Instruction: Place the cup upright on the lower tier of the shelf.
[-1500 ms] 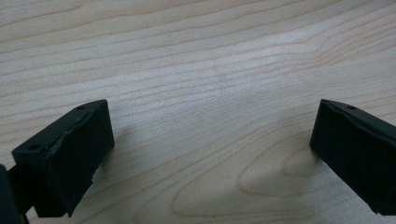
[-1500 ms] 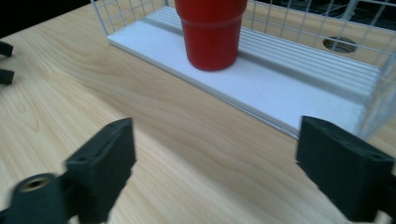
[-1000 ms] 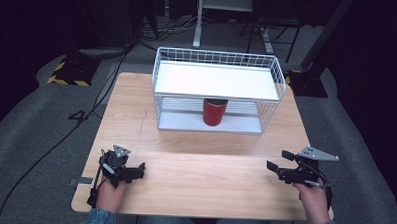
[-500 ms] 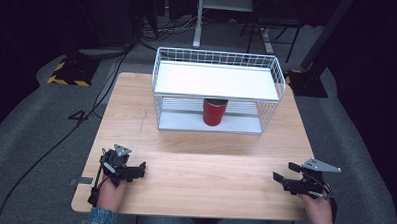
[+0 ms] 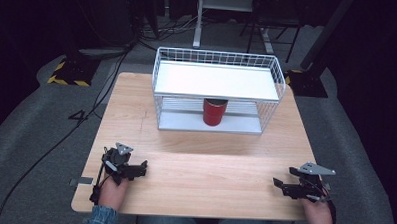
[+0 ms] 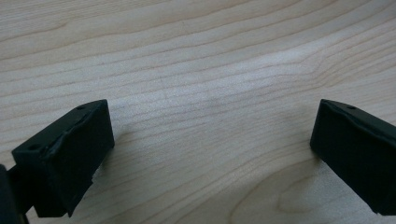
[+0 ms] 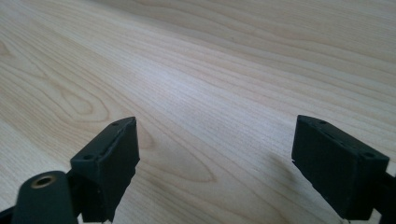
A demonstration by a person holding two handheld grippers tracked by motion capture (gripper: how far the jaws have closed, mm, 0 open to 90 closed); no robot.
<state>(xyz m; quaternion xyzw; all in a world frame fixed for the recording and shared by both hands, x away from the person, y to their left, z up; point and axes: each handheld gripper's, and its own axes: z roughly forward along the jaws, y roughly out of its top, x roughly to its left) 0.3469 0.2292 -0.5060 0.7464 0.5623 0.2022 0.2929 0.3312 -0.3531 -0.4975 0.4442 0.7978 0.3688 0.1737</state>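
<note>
Pale wood table [image 5: 199, 162] carries a wire rack [image 5: 217, 90] sheltering the red can [image 5: 214, 112] on its lower shelf, while left gripper [image 5: 143, 169] and right gripper [image 5: 278, 185], well nearer than the rack, rest with jaws parted, grasping nothing.

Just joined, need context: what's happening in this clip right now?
A person holds a gripper in each hand, low over the near edge of a wooden table. The left gripper and the right gripper both have jaws apart with only bare wood between them; neither holds anything. A red can stands on the lower shelf of a white wire rack at the far side, untouched.
</note>
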